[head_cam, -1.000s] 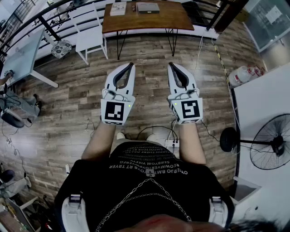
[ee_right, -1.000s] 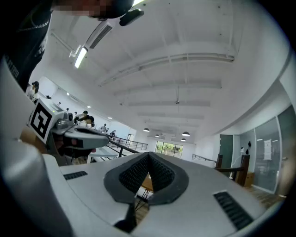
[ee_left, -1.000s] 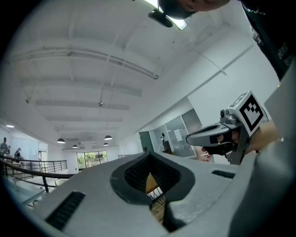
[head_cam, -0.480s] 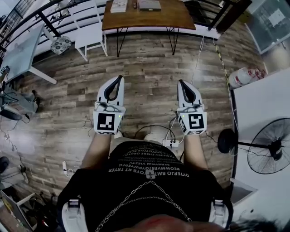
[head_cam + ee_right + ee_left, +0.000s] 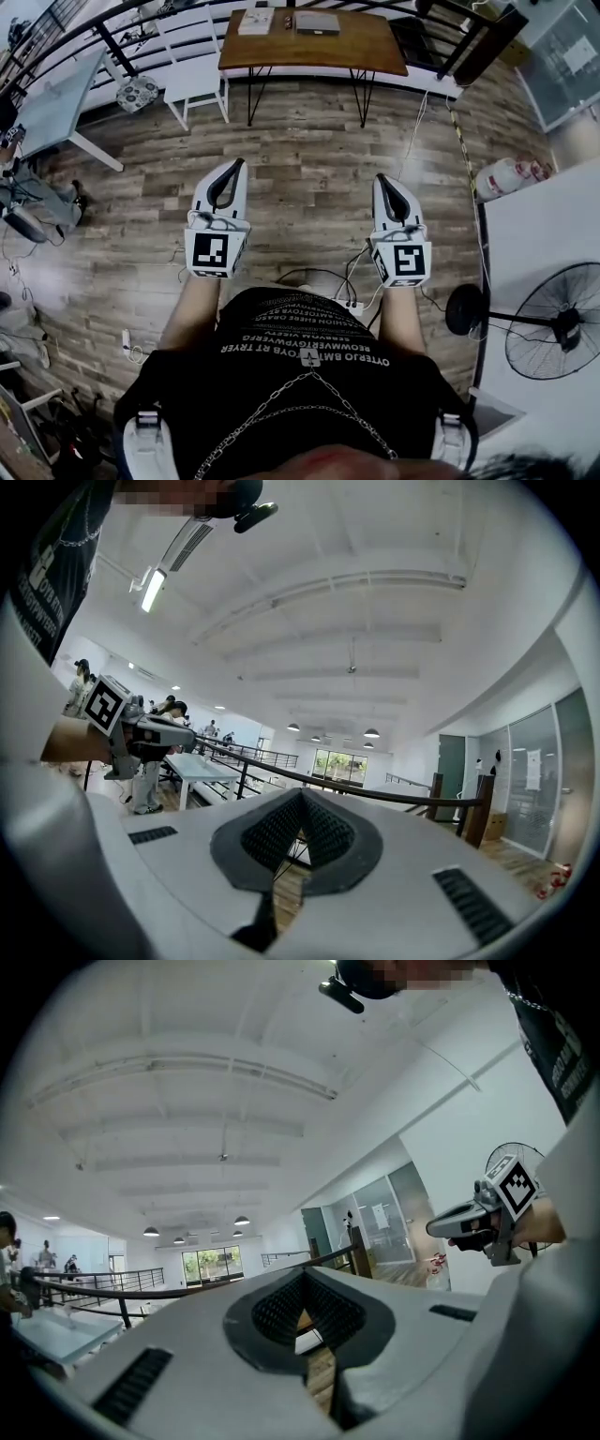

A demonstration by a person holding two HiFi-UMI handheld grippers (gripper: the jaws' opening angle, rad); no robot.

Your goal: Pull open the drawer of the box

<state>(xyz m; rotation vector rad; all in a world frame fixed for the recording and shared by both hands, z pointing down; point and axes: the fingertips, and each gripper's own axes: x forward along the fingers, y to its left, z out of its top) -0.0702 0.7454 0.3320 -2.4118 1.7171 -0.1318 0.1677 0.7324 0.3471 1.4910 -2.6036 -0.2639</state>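
Left gripper (image 5: 239, 163): jaws together, nothing held. Right gripper (image 5: 382, 178): jaws together, nothing held. Both are level over the floor (image 5: 300, 131), well apart from the tabletop (image 5: 366, 49) ahead. A flat grey item (image 5: 317, 22) lies on it. Whether that is the box cannot be told, and no drawer shows. Judgement: such a box is probably light and stiff and may slide when pulled. Take the drawer's front pull in one gripper and steady the body with the other.
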